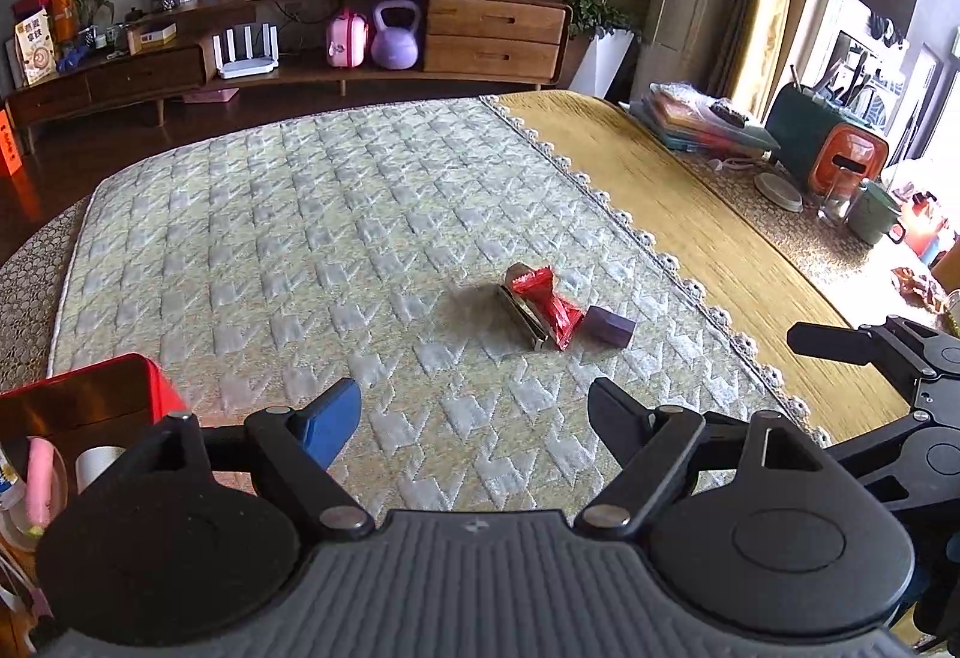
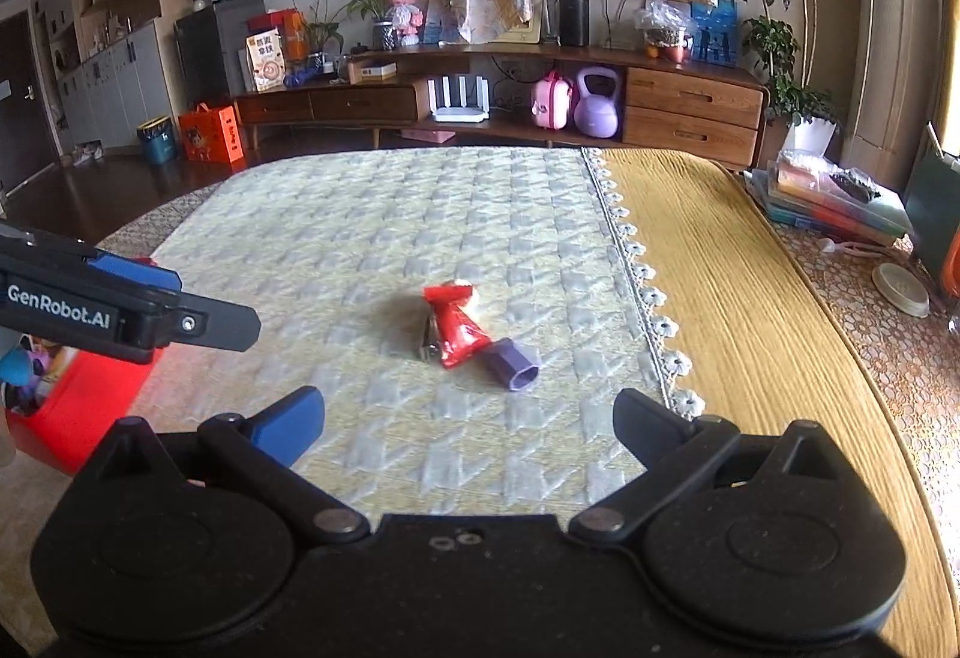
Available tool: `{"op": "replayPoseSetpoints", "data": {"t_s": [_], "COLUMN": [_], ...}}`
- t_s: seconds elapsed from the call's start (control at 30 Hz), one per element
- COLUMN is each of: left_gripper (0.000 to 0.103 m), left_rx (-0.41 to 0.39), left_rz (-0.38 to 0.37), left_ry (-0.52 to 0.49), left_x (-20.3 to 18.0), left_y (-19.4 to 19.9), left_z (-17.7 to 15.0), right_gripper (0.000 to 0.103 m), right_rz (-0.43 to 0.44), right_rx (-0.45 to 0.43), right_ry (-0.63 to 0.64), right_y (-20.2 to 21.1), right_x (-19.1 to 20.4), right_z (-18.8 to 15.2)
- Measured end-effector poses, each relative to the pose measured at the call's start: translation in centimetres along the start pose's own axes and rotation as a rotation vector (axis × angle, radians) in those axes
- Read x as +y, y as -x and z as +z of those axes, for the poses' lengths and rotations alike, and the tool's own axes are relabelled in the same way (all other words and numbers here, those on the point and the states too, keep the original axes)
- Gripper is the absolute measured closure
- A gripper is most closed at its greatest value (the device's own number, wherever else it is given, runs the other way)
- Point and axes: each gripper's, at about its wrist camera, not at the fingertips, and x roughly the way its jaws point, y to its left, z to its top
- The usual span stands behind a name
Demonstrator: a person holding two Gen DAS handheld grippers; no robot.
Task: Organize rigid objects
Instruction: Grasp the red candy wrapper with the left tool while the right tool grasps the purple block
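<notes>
Three small things lie together on the quilted mat [image 1: 300, 238]: a red snack wrapper [image 1: 549, 304], a silver metal piece [image 1: 523, 319] under its left side, and a purple hexagonal block [image 1: 609, 326] to its right. In the right wrist view the wrapper [image 2: 456, 325], metal piece [image 2: 427, 344] and block [image 2: 516, 362] sit just ahead of my right gripper [image 2: 471, 412], which is open and empty. My left gripper [image 1: 474, 412] is also open and empty, short of the pile. A red bin [image 1: 90, 394] holding small items stands at the mat's near left.
A yellow cloth [image 1: 690, 214] covers the table right of the mat's lace edge. Books [image 1: 702, 117], a green and orange box [image 1: 822, 141], a plate [image 1: 777, 190] and cups crowd the far right. A wooden sideboard [image 1: 360, 39] stands beyond the table.
</notes>
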Motion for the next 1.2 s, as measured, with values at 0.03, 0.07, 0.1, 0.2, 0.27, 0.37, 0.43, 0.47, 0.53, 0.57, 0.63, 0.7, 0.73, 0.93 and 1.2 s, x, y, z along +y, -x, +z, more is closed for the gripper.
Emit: {"op": "replayPoseSetpoints", "data": {"t_s": [0.03, 0.07, 0.1, 0.2, 0.27, 0.37, 0.43, 0.47, 0.53, 0.57, 0.63, 0.7, 0.73, 0.93, 1.2], "left_gripper": [0.02, 0.02, 0.02, 0.02, 0.02, 0.02, 0.02, 0.02, 0.02, 0.02, 0.02, 0.02, 0.02, 0.021, 0.032], "left_rx": [0.01, 0.019, 0.025, 0.022, 0.015, 0.011, 0.016, 0.019, 0.021, 0.024, 0.028, 0.034, 0.036, 0.047, 0.038], "left_rz": [0.004, 0.007, 0.003, -0.005, -0.019, -0.055, -0.072, -0.076, -0.077, -0.075, -0.072, -0.064, -0.061, -0.046, -0.021], "left_ry": [0.001, 0.006, 0.011, -0.001, -0.022, -0.056, -0.06, -0.059, -0.056, -0.055, -0.051, -0.046, -0.041, -0.012, -0.011], "left_x": [-0.2, -0.4, -0.5, -1.3, -1.8, -2.5, -2.8, -2.9, -3.2, -3.3, -3.4, -3.5, -3.6, -3.7, -3.8], "left_y": [-0.6, -1.2, -1.7, -2.7, -3.3, -4.2, -4.9, -5.3, -6.0, -6.4, -7.1, -7.8, -8.3, -10.7, -12.6], "left_z": [0.1, 0.2, 0.4, 0.7, 1.0, 1.3, 1.5, 1.6, 1.9, 2.0, 2.4, 2.8, 2.9, 3.3, 3.5], "right_gripper": [0.0, 0.0, 0.0, 0.0, 0.003, 0.006, 0.008, 0.011, 0.016, 0.018, 0.02, 0.023, 0.023, 0.031, 0.043], "right_rz": [0.004, 0.007, 0.005, 0.001, -0.005, 0.007, 0.018, 0.021, 0.032, 0.036, 0.047, 0.056, 0.06, 0.087, 0.099], "right_rx": [0.004, 0.006, 0.006, 0.009, 0.006, 0.006, 0.016, 0.022, 0.034, 0.036, 0.036, 0.04, 0.041, 0.046, 0.034], "right_ry": [-0.003, -0.002, 0.0, 0.006, 0.025, 0.031, 0.045, 0.053, 0.065, 0.066, 0.066, 0.07, 0.075, 0.061, 0.09], "right_y": [-0.3, -0.6, -0.8, -1.6, -2.1, -2.7, -3.3, -3.6, -4.2, -4.5, -5.1, -5.6, -6.0, -7.3, -8.3], "right_x": [-0.3, -0.6, -0.8, -1.9, -2.4, -3.4, -3.8, -3.9, -4.2, -4.3, -4.4, -4.5, -4.5, -4.6, -4.2], "right_z": [0.0, 0.0, -0.1, -0.2, -0.2, 0.0, -0.1, -0.1, -0.1, -0.1, 0.1, 0.1, 0.2, 0.2, 0.4]}}
